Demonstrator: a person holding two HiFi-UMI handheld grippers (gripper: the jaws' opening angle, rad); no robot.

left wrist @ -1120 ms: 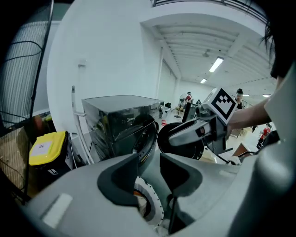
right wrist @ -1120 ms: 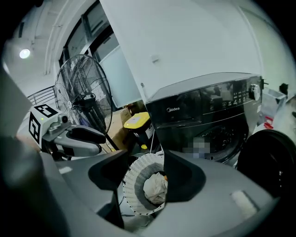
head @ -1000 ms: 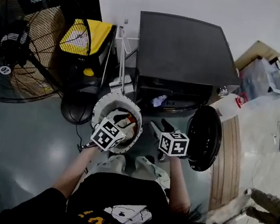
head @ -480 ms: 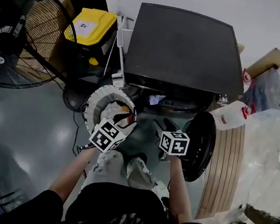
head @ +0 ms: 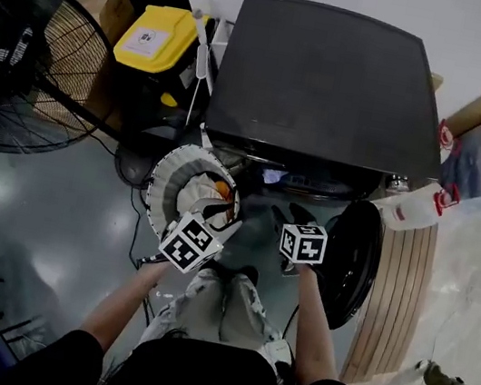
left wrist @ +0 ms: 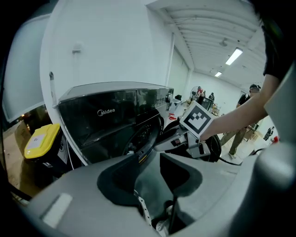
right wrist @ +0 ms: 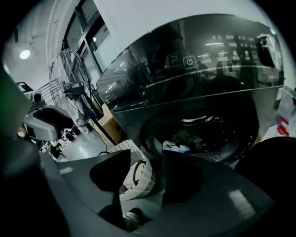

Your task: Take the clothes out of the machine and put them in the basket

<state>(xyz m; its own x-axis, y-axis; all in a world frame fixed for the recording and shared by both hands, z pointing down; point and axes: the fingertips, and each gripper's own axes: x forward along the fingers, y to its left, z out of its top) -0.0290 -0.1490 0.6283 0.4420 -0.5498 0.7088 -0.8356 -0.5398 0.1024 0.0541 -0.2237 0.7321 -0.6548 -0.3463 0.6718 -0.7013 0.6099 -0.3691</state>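
The machine (head: 333, 84) is seen from above with its round door (head: 353, 262) swung open to the right. A white basket (head: 162, 192) is set on the floor just beside the machine's front, to the left of the opening. Some clothes (head: 207, 201), white and orange, are already piled in the basket. More clothes (right wrist: 178, 147) are left inside the drum, heaped at the lower edge of the opening; a pale piece is seen in front.

The right gripper (right wrist: 145, 156) is held in front of the opening, between the basket and the door, and is pointed downward toward the drum. Its jaws are parted and have just been closing a little; nothing is caught between them. The clothes in the drum are seen ahead of it, just above the tip of its right-hand jaw, and are not touched. Through the gap between its jaws the wall of the basket is seen, lower and to the left.

The left gripper (left wrist: 150, 159) is held over the near rim of the basket, beside the right one. Its jaws are also released and apart, with nothing grasped; only the machine's front is seen beyond them.
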